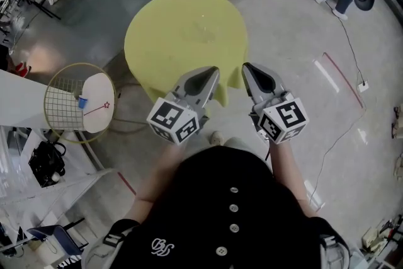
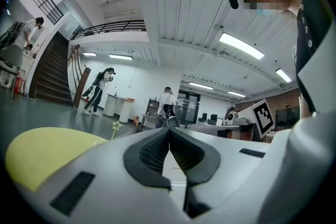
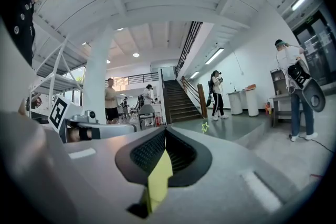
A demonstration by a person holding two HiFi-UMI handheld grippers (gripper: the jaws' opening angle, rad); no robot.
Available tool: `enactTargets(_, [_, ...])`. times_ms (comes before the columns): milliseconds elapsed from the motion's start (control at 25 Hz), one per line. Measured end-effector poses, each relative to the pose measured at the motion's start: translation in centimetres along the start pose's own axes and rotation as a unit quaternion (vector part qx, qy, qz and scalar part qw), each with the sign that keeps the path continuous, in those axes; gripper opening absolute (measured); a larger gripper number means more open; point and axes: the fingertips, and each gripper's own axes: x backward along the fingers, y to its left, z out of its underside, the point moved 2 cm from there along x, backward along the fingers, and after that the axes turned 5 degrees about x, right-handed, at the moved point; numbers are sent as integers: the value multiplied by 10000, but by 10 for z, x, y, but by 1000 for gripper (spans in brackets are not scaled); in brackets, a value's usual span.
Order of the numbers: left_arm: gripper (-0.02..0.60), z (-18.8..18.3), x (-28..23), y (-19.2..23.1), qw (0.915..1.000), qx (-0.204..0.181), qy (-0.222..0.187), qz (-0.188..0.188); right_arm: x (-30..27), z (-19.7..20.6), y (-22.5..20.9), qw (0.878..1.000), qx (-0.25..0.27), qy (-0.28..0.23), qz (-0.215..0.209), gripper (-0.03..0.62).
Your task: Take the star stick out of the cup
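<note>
On the table [image 1: 164, 47], a cup [image 2: 101, 142] apparently holds the star stick [image 2: 116, 126].

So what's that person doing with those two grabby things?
A person holds a left gripper and a right gripper over the near edge of a round yellow table. Both pairs of jaws are pressed together with nothing in them. The star stick stands upright farther out on the table, in what looks like a clear cup that is hard to see. Neither gripper touches it, so it has not been taken out yet.
</note>
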Motion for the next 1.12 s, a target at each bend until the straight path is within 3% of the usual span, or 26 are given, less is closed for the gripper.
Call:
enactTargets(320, [12,-5,0,16,9999,-24,53,-144,1,1,-17,9997,47,175,137,3])
enactTargets(680, [12,-16,-11,44,9998,-75,61,172,-33,-5,-8,9986,460,-230,-132,3])
enactTargets(1120, [12,-22,-57,93,9986,68,240,468,-77,1,-37,9993,308,-185,112,3])
